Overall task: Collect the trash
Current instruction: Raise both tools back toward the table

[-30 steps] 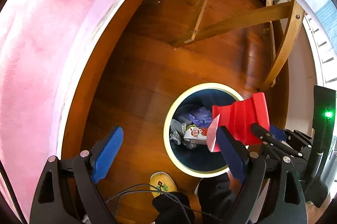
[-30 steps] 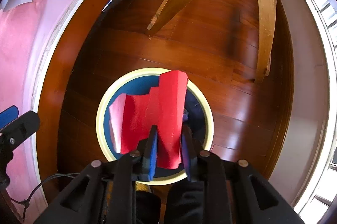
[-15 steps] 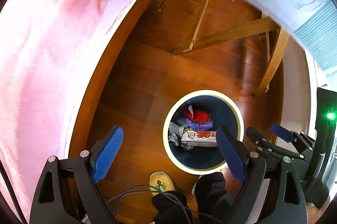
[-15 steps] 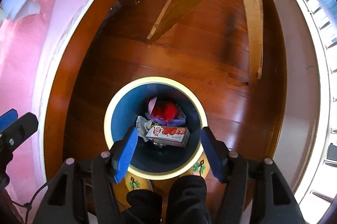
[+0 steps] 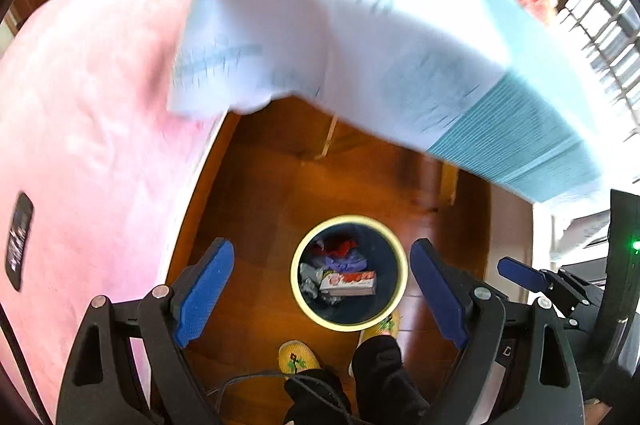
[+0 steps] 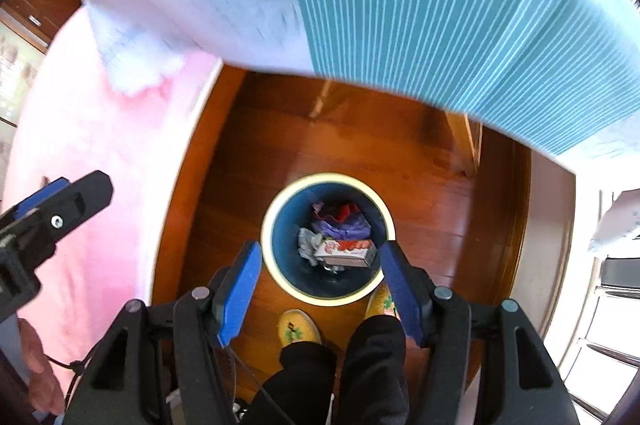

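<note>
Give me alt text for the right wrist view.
The right gripper hangs open and empty above a round bin on a wood floor, trash including a small carton inside. The person's slippers stand beside the bin, a pink cloth lies left, and a blurred striped cloth fills the top.

Left gripper: points steeply down — jaws spread wide, nothing between the blue pads.
Right gripper: also points steeply down — jaws apart, nothing between them.
Legs: dark trousers, yellow slippers.
</note>
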The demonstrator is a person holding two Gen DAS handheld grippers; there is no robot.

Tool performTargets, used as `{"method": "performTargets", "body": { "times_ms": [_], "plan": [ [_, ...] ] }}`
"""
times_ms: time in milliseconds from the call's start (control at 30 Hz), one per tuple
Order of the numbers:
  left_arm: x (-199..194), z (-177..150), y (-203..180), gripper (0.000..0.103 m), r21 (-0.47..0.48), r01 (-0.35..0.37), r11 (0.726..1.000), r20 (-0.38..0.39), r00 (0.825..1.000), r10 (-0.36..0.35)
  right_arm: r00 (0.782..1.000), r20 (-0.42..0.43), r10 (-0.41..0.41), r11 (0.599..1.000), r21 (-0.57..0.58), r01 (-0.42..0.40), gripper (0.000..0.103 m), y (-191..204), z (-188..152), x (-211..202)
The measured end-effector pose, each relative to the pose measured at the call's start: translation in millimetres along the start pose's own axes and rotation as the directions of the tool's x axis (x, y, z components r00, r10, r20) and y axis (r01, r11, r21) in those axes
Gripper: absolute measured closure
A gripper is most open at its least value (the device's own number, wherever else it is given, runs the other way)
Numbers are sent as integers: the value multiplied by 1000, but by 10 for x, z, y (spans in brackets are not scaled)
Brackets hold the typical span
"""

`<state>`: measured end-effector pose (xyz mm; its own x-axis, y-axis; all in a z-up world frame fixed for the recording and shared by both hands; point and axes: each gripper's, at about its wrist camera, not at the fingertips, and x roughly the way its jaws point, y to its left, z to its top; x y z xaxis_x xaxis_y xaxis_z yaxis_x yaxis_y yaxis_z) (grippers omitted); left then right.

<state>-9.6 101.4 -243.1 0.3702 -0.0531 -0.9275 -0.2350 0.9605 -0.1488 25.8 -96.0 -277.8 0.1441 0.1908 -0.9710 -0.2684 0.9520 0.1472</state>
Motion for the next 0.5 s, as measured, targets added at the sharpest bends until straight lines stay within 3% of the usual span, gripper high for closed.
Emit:
{"method": "performTargets", "body": {
  "times_ms": [267, 500],
  "plan": [
    [-1014, 363, -112, 14, 24, 90, 996, 118, 989, -92, 985, 169, 38, 999, 22, -42, 40, 26, 150, -1158],
    [-1784, 655, -214, 14, 72, 98, 993, 246, 963, -113, 947, 322, 8, 998, 56, -28, 40, -3, 276, -2020]
  ]
}}
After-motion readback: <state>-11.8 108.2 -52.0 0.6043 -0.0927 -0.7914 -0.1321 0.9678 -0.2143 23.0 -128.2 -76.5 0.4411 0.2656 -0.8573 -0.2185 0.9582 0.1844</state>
